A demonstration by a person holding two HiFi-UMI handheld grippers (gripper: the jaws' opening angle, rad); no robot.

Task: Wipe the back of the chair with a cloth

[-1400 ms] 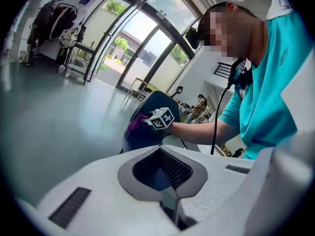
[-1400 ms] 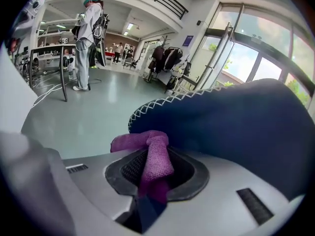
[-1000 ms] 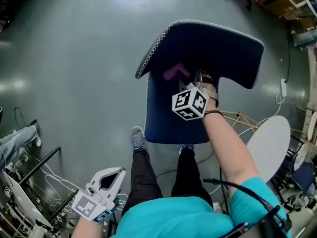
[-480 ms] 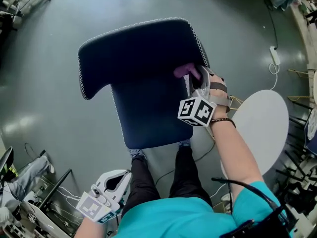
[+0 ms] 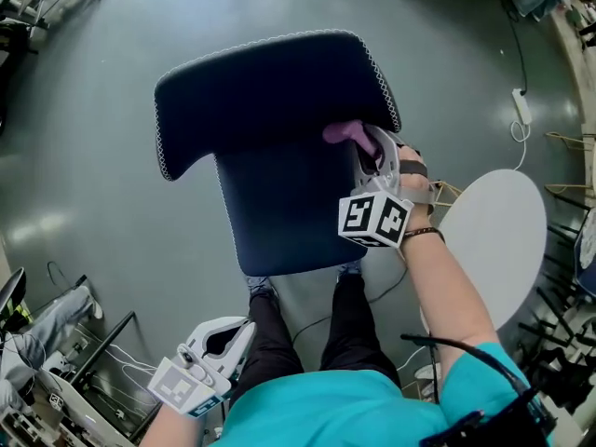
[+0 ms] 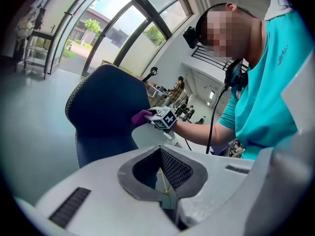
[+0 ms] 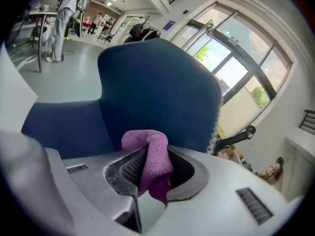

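A dark blue chair [image 5: 270,82] stands in front of me, its back towards the top of the head view and its seat [image 5: 284,212] below. My right gripper [image 5: 366,152] is shut on a purple cloth [image 5: 343,134], which rests against the lower right part of the chair back. In the right gripper view the cloth [image 7: 150,151] bulges out between the jaws of the gripper [image 7: 150,168], with the blue chair back [image 7: 157,87] just ahead. My left gripper [image 5: 228,335] hangs low at the left, away from the chair, with nothing in it [image 6: 162,173].
A round white table [image 5: 498,240] stands at the right, close to my right arm. Cables and a metal frame [image 5: 84,343] lie on the grey floor at the lower left. Glass doors [image 6: 113,28] rise behind the chair. My shoes [image 5: 261,289] are by the seat's near edge.
The chair has turned in the head view, and my right gripper has slid the cloth from the left-middle of the back to its right side. The left gripper has stayed low.
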